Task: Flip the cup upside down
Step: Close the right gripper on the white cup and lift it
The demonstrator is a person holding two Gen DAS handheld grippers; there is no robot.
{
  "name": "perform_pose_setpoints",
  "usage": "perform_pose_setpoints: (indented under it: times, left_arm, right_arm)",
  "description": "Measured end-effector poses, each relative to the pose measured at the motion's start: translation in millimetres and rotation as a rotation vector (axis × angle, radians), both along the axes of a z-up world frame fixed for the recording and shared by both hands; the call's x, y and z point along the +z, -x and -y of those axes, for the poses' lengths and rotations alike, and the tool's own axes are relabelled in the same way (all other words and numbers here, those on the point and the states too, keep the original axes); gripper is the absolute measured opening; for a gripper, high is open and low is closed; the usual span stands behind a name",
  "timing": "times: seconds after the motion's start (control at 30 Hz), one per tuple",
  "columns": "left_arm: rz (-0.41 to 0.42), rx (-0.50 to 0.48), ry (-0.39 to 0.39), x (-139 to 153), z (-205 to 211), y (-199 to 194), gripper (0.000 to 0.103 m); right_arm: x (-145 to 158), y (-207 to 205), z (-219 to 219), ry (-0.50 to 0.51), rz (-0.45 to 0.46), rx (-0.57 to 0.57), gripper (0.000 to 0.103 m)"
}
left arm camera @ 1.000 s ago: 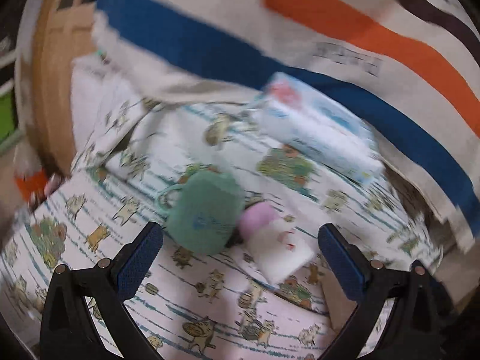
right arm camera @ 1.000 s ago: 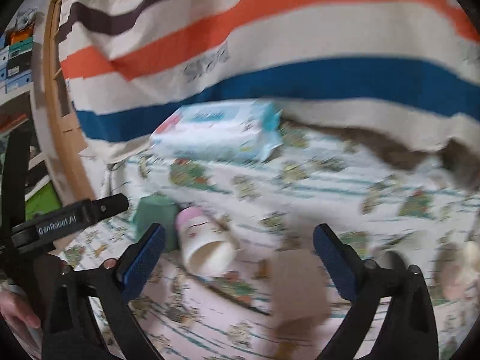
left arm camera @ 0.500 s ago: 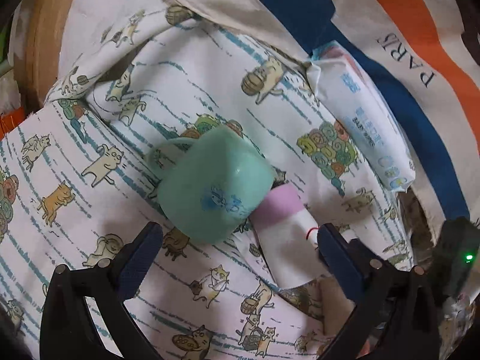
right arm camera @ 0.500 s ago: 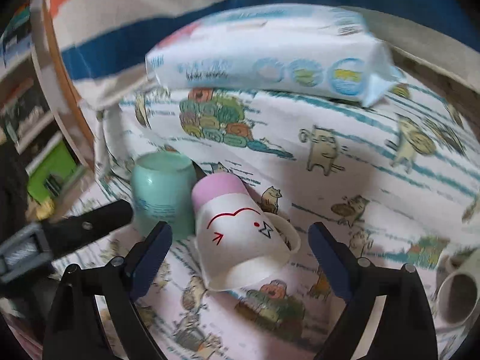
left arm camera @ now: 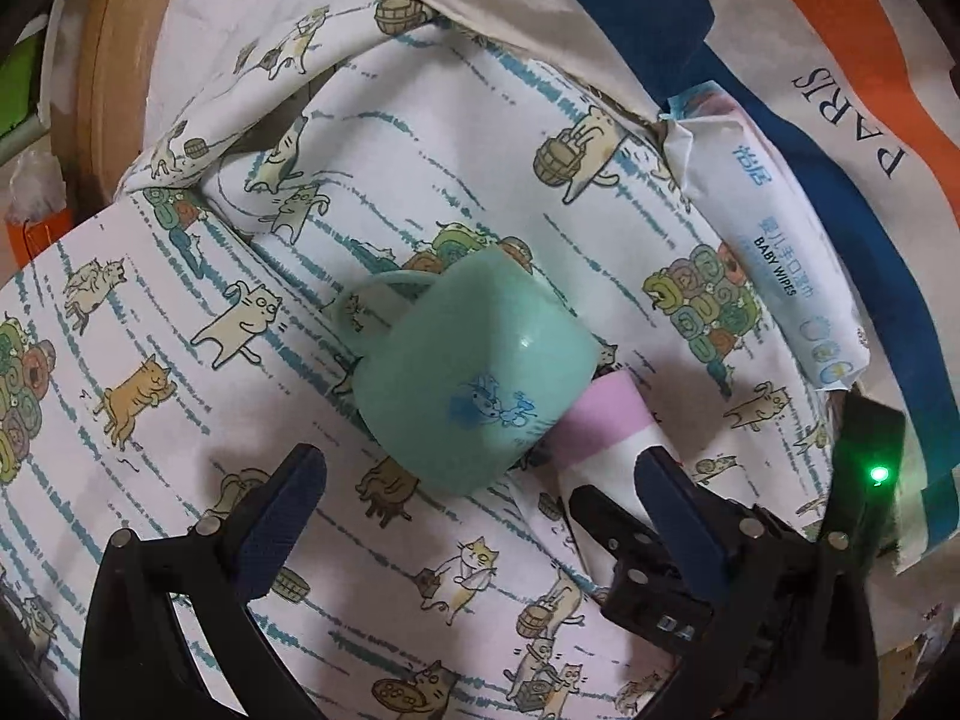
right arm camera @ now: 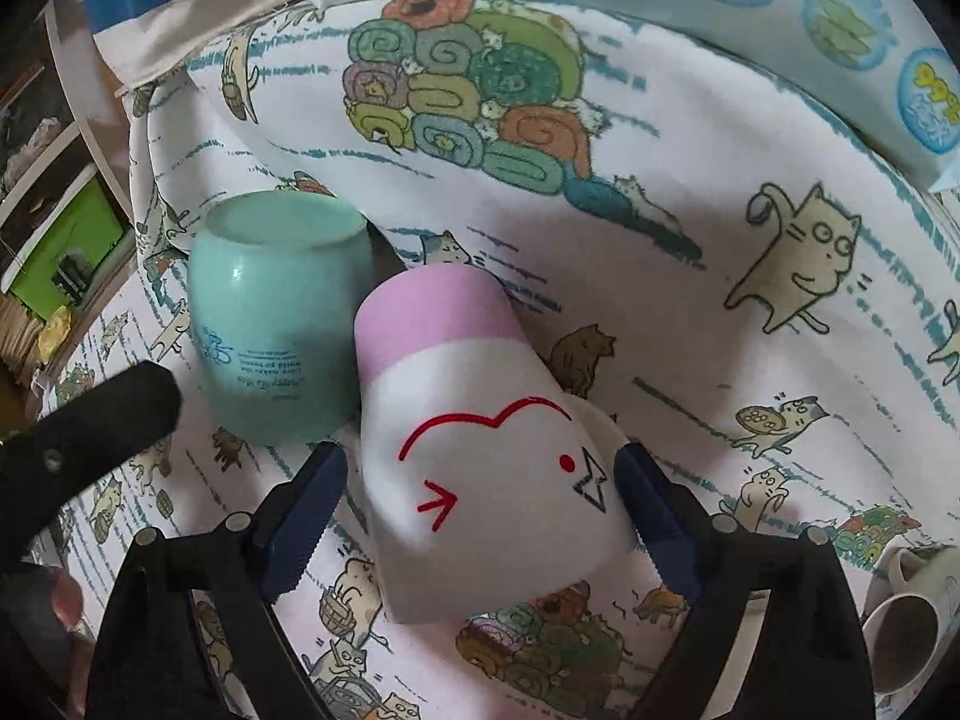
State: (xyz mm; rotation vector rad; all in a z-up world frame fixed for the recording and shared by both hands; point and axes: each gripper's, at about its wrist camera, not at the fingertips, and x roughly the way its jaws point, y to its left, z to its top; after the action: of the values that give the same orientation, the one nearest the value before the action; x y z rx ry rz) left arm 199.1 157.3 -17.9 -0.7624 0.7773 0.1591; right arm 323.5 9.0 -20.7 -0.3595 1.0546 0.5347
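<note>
So the white cup (right arm camera: 480,480) with the pink base band and red heart doodle is lying tilted on the cat-print sheet (right arm camera: 750,228), base pointing toward 12 o'clock, mouth toward the camera. The right gripper (right arm camera: 480,495) has its fingers (right arm camera: 303,516) either side of the cup body, close to it but I can't tell if they're actually touching. A mint green mug (left arm camera: 474,384) sits bottom-up just beside it at 10 o'clock, touching it. The left gripper (left arm camera: 480,510) hangs over the mug with fingers (left arm camera: 282,528) wide apart, holding nothing. Baby wipes pack (left arm camera: 774,264) is at 1 o'clock.
</note>
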Motion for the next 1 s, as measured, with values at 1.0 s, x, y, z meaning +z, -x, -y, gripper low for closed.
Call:
perform_pose_setpoints:
  times: [1.0]
  left_arm:
    - [0.205, -0.389, -0.371, 94, 130, 58, 0.102]
  right_arm:
    - [51, 166, 152, -0.131, 0.068, -0.145, 0.078]
